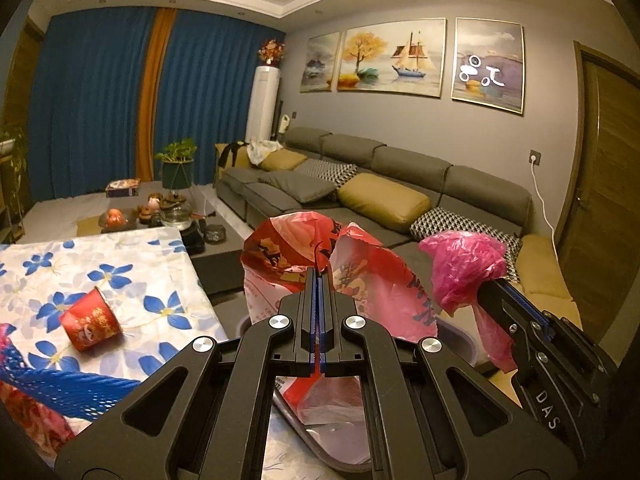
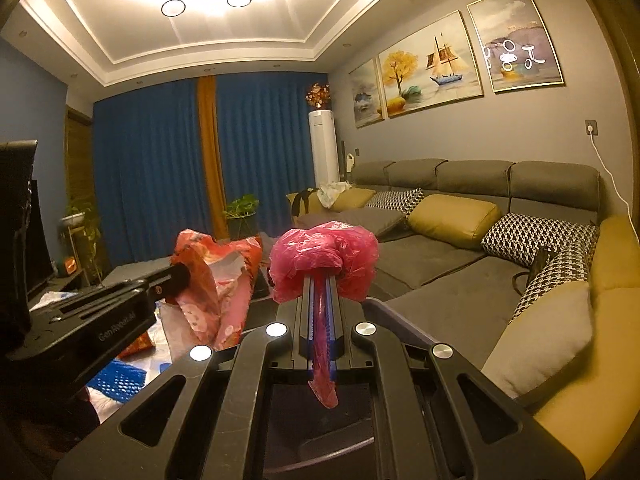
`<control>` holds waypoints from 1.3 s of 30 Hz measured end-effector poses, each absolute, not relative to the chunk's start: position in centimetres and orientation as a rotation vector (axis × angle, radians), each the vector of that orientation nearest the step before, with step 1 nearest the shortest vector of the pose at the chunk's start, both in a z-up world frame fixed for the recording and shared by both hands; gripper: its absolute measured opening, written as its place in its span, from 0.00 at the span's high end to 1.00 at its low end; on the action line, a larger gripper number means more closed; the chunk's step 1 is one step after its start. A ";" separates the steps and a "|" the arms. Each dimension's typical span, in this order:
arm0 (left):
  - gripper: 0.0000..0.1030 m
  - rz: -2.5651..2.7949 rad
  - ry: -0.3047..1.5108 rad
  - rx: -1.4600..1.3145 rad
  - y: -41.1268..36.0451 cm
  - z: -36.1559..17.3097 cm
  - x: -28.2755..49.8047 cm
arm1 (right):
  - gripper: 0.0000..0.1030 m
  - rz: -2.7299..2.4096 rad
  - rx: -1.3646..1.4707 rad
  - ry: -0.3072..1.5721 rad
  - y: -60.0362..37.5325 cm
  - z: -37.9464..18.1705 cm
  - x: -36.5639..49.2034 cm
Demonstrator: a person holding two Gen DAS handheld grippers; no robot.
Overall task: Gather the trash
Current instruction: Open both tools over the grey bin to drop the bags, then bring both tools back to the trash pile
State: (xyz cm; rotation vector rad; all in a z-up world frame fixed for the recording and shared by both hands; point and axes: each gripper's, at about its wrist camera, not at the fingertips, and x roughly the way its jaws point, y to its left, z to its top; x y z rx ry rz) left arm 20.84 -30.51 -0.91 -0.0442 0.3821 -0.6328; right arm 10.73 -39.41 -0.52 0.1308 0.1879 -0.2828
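Note:
My left gripper (image 1: 320, 271) is shut on a crumpled red printed plastic bag (image 1: 288, 252), which hangs above a lilac bin (image 1: 460, 338). To its right, my right gripper (image 1: 491, 281) is shut on a bunched pink plastic bag (image 1: 464, 264). In the right wrist view the pink plastic bag (image 2: 324, 256) billows past the right gripper's tips (image 2: 322, 279), with a strip trailing back between the fingers. The left gripper (image 2: 181, 276) holds the red bag (image 2: 216, 280) at the left. A red paper cup (image 1: 91, 322) lies on its side on the floral tablecloth (image 1: 132, 292).
A blue mesh net (image 1: 60, 384) lies at the table's near left. Behind the table stands a dark coffee table (image 1: 212, 256) with tea ware and fruit. A grey sofa (image 1: 400, 184) with cushions runs along the right wall. The bin rim (image 2: 400, 318) sits under the right gripper.

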 end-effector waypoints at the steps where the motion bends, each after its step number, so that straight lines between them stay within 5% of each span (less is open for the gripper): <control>1: 1.00 -0.640 0.386 -0.046 -30.5 -1.0 21.1 | 0.94 -0.284 0.133 0.187 -39.4 -0.5 10.8; 7: 0.92 -0.664 0.422 -0.046 -31.4 -1.7 22.3 | 0.94 -0.287 0.144 0.198 -39.8 -0.6 11.8; 10: 0.57 -0.619 0.434 -0.073 -30.7 -2.1 23.1 | 0.94 -0.296 0.149 0.209 -40.1 -0.7 12.3; 12: 0.34 -0.573 0.426 -0.115 -29.5 -2.2 23.3 | 0.83 -0.297 0.155 0.211 -40.3 -0.8 12.3; 14: 0.26 -0.536 0.420 -0.130 -28.8 -2.0 23.3 | 0.53 -0.305 0.164 0.202 -40.5 -0.8 12.3; 15: 0.22 -0.516 0.421 -0.132 -28.5 -1.9 23.3 | 0.50 -0.310 0.166 0.197 -40.4 -0.8 12.2; 21: 0.15 -0.450 0.410 -0.166 -26.5 -0.8 22.4 | 0.45 -0.314 0.167 0.194 -39.8 -0.3 11.8; 29: 0.10 -0.371 0.405 -0.151 -23.2 -0.3 19.4 | 0.23 -0.315 0.162 0.181 -38.2 0.1 9.6; 39: 0.10 -0.266 0.368 -0.159 -15.4 0.5 14.3 | 0.20 -0.239 0.128 0.196 -32.8 -0.6 6.7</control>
